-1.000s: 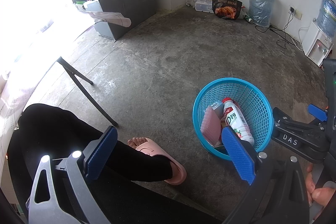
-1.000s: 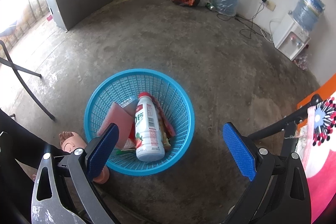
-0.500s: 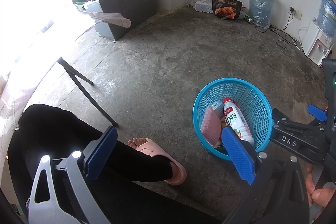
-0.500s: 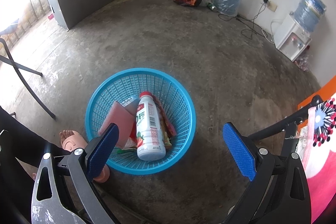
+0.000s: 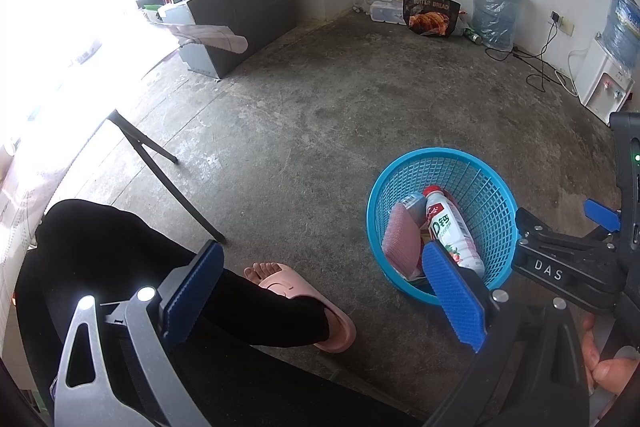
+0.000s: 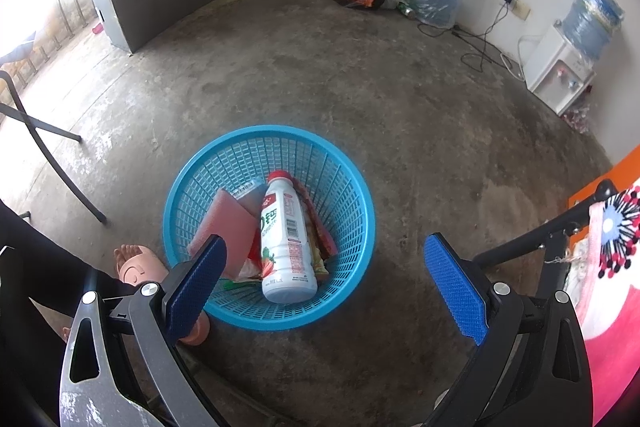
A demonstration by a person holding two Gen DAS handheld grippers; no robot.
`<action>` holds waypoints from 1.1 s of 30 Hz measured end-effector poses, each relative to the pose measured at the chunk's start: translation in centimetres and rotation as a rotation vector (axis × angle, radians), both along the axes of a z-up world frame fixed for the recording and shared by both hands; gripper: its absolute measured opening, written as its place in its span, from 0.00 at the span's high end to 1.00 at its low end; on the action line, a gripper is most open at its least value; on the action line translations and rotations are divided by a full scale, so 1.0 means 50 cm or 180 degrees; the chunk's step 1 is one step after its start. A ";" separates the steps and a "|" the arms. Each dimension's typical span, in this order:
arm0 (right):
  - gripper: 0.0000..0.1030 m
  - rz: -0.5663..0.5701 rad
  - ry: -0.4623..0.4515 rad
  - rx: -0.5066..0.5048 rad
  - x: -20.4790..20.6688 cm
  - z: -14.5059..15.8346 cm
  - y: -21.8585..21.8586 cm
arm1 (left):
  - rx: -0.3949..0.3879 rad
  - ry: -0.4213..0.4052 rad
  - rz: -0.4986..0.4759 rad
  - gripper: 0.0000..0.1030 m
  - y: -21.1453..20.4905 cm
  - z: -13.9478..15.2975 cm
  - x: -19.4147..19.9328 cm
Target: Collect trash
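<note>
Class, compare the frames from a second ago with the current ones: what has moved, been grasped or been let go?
Almost nothing. The right claw drifted slightly, so the blue basket sits a touch higher in its view. Nothing was grasped or released. Both claws, including the left claw, stayed open and empty, and the white bottle still lies in the basket.

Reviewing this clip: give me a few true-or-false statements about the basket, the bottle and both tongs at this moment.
1. The white bottle lies inside the blue basket. True.
2. The right tongs grip the bottle. False: they are open and hold nothing.
3. The basket stands on a table. False: it stands on the concrete floor.
4. A pink pad rests in the basket left of the bottle. True.
5. The left tongs are shut. False: their jaws stand wide apart.
</note>
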State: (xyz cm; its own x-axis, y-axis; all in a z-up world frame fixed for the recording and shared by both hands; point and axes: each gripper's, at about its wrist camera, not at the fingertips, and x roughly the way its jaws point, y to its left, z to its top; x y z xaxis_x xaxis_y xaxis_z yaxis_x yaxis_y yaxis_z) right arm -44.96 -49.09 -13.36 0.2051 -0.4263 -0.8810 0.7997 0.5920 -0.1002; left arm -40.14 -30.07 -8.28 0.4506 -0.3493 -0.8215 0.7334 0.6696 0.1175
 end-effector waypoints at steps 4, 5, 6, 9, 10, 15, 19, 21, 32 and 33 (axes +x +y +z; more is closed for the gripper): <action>0.08 0.0001 -0.0007 0.0005 -0.001 0.000 0.000 | 0.0002 -0.0006 -0.0005 0.05 0.000 0.000 0.000; 0.08 0.0006 -0.0001 0.0012 0.000 -0.001 -0.001 | 0.0003 -0.0008 -0.0007 0.05 0.000 0.000 0.000; 0.08 0.0010 0.0004 0.0018 0.001 -0.002 -0.001 | 0.0003 -0.0007 -0.0007 0.05 0.000 0.000 0.000; 0.08 0.0006 0.0004 0.0022 0.002 -0.003 -0.001 | 0.0001 0.0001 0.0002 0.05 0.000 0.000 0.000; 0.08 0.0009 0.0005 0.0016 0.002 -0.003 0.000 | -0.0001 0.0002 0.0002 0.05 0.000 0.000 -0.001; 0.08 0.0001 0.0004 0.0022 0.004 -0.005 0.004 | 0.0005 -0.0005 -0.0005 0.05 0.000 0.000 -0.001; 0.08 -0.0022 -0.0030 0.0028 0.003 -0.003 0.001 | 0.0002 0.0000 0.0001 0.05 -0.001 0.000 -0.001; 0.08 -0.0030 -0.0046 0.0021 0.003 -0.002 0.001 | 0.0002 -0.0003 0.0000 0.05 -0.001 0.000 -0.001; 0.08 -0.0027 -0.0051 0.0036 0.003 -0.003 0.001 | 0.0005 -0.0002 -0.0011 0.05 -0.002 0.000 -0.001; 0.08 -0.0019 -0.0051 0.0039 0.003 -0.003 0.000 | 0.0005 -0.0001 -0.0010 0.05 -0.002 0.000 -0.001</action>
